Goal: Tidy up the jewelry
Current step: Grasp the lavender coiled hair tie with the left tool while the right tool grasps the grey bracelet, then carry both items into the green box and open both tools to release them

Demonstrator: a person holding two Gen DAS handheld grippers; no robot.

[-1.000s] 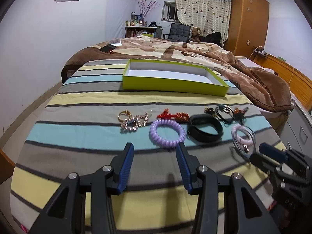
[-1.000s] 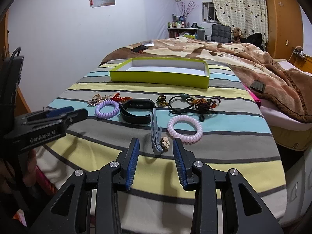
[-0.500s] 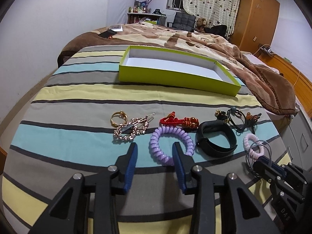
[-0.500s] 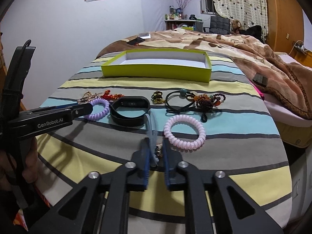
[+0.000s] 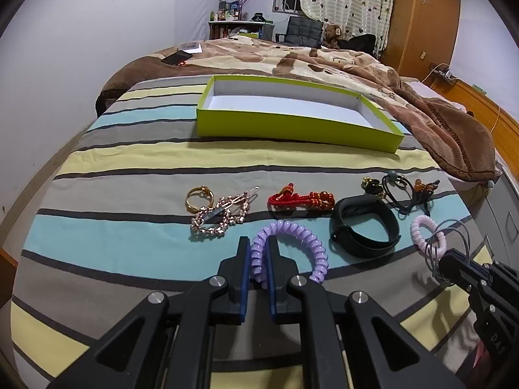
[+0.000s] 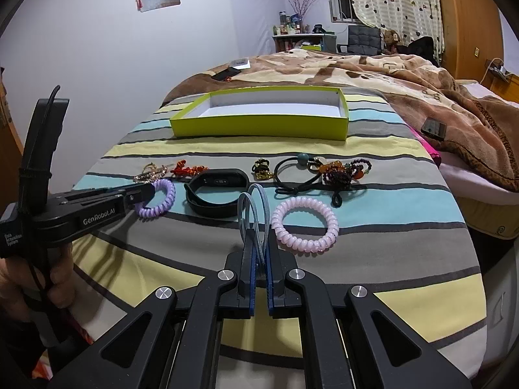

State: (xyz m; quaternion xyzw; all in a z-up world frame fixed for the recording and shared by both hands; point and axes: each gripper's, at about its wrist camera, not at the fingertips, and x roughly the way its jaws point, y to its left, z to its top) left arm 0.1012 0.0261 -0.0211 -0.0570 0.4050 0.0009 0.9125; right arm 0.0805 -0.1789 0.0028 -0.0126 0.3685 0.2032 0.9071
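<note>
Hand-held grippers, wide open a second ago, now clamped: left (image 5: pixel 258 256) on purple coil (image 5: pixel 292 246), right (image 6: pixel 259 243) on grey loop (image 6: pixel 254 207).

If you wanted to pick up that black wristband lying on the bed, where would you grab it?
I'd pinch the black wristband across its near strap wall, coming from above: one finger inside the loop, one outside. It lies flat as an open oval, and the band is thin enough to fit between the fingers, whereas the whole loop looks too wide.

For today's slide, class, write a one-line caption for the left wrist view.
Left gripper shut on purple coil tie, other jewelry beside it, green box beyond on striped bed.
</note>
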